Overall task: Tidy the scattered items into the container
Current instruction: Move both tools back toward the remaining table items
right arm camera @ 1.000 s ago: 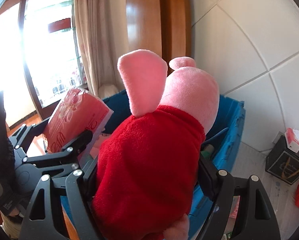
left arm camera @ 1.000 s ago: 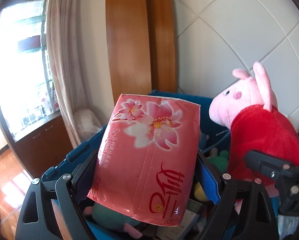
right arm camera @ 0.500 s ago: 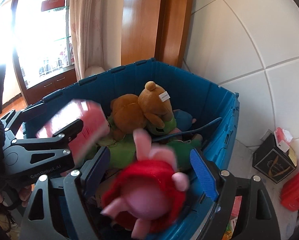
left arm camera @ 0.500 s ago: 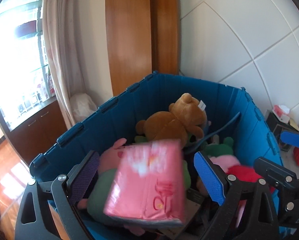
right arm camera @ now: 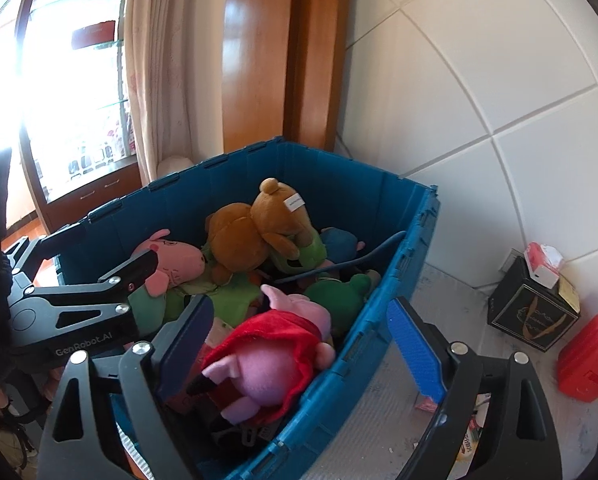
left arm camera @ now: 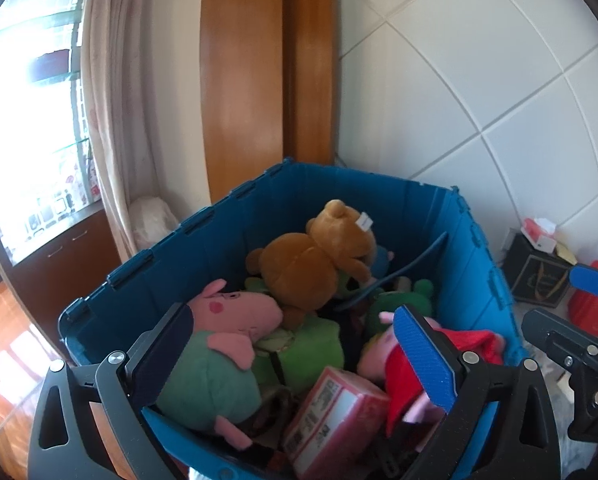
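Observation:
A blue plastic crate [left arm camera: 235,236] [right arm camera: 383,280] holds several plush toys. The pink tissue pack [left arm camera: 335,416] lies inside it near the front. The pink pig plush in a red dress [right arm camera: 271,356] [left arm camera: 403,356] lies inside beside the pack. My left gripper [left arm camera: 299,356] is open and empty above the crate's near side. It also shows in the right wrist view [right arm camera: 111,292]. My right gripper [right arm camera: 303,356] is open and empty above the crate's right front rim.
A brown bear plush [left arm camera: 315,256], a pink-and-green pig plush [left arm camera: 227,344] and green plush toys fill the crate. A black box with a tissue packet [right arm camera: 535,300] and a red case [right arm camera: 587,356] stand on the floor right of the crate. Tiled wall and wooden door behind.
Both grippers opened. The tissue pack dropped from the left gripper and the pig plush from the right gripper into the crate, where both now lie.

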Tool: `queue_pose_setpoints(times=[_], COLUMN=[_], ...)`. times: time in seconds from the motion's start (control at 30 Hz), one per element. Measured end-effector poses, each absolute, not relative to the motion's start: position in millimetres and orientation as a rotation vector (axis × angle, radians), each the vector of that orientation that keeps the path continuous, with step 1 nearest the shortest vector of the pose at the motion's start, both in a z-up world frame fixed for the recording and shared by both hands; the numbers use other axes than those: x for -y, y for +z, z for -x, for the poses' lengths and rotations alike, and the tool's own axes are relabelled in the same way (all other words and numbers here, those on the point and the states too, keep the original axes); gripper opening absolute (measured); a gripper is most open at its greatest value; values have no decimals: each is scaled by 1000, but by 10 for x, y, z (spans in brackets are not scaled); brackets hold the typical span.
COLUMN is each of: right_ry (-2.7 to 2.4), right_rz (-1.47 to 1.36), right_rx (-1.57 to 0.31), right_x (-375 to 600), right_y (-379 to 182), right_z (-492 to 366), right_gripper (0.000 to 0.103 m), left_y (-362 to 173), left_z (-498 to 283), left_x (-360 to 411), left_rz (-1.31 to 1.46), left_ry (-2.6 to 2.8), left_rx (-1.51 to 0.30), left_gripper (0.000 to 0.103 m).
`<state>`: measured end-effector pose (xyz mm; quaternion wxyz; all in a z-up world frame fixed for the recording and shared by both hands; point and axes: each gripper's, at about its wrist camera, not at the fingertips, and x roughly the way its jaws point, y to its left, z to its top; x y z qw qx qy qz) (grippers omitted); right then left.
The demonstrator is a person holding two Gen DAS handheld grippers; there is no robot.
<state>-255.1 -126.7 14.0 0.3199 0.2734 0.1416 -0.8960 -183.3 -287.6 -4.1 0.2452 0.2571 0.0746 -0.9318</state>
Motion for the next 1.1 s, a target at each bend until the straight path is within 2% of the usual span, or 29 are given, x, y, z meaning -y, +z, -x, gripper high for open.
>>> queue_pose_setpoints(times=[0.1,0.13,0.17,0.2,0.43,0.63,0.87,1.1], right_ry=[-2393,-2407,-2423,-2438,-2529,-2623,-2689,-2720], right_rz=[-712,-710,-707,-703,-685,-730,-880,-1077], right_rx=[-337,-321,-301,-280,-204,-120,-89,-46], right_x=[1032,937,826,715,-98,-1031,-1989,-2762], right_y=[176,191,207,221,272,179,-171,-683], right_z=[2533,2527,2524,2519,2489,2642,2930,3193], right_gripper=[92,94,102,103,103,103,103,103], left_y=[38,61,80,99,239,236,-128,-816], left_z=[1826,1831,1837,1847,1948,2121,2549,2998], left_x=[2648,2559,2485,2405,1727,923,38,-580], left_rz=[-679,-673,-669,-665,-646,-644,-757,-984], left_ry=[-2582,-2595,-2605,-2616,-2699,-2785,-2868,-2892], left_rx=[-174,-160,-150,-141,-149,-76,-32,3], left_gripper=[102,102,102,102,102,102,102,102])
